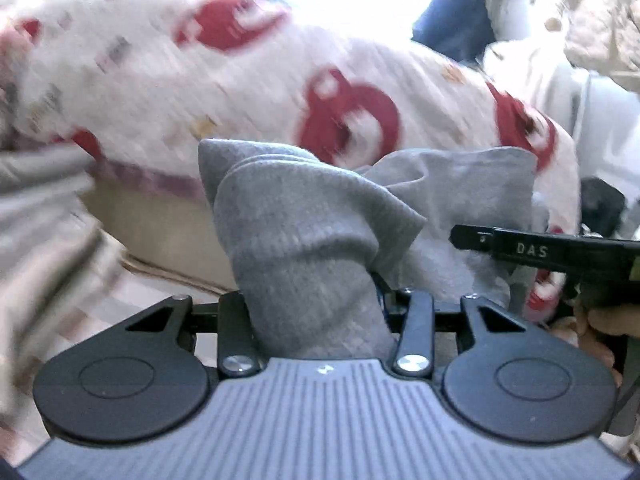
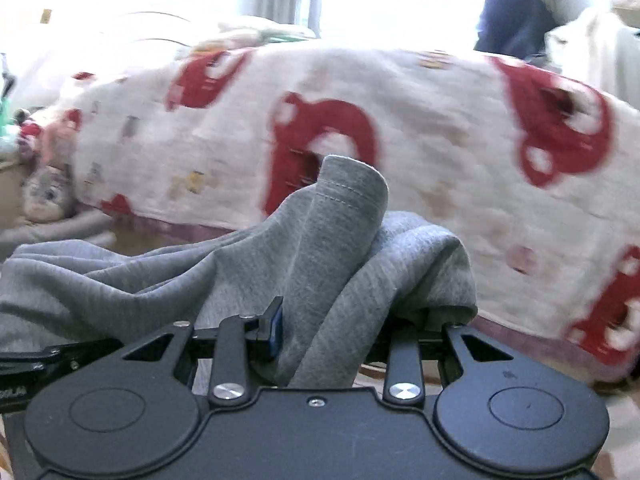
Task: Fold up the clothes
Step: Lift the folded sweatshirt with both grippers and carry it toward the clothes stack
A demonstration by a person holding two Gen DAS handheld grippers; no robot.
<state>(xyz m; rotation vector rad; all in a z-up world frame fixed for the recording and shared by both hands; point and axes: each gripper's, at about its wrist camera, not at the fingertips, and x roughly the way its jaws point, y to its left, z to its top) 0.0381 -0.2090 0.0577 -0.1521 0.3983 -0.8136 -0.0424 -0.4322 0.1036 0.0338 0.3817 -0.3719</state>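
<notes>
A grey knit garment (image 1: 304, 232) is bunched up between the jaws of my left gripper (image 1: 316, 304), which is shut on it. The cloth hides both fingertips. In the right wrist view the same grey garment (image 2: 332, 232) rises in a fold from my right gripper (image 2: 320, 332), which is shut on it, and more of it drapes away to the left. One blue-padded finger (image 2: 276, 328) shows against the fabric. A black finger of the right gripper (image 1: 520, 248) reaches in from the right edge of the left wrist view, against the far end of the cloth.
A white blanket with red car prints (image 2: 420, 128) drapes over a bed or sofa right behind the garment, and shows blurred as the blanket (image 1: 240, 92) in the left wrist view. A plush toy (image 2: 46, 196) lies at its left end. A dark blue item (image 1: 456, 12) stands at the back right.
</notes>
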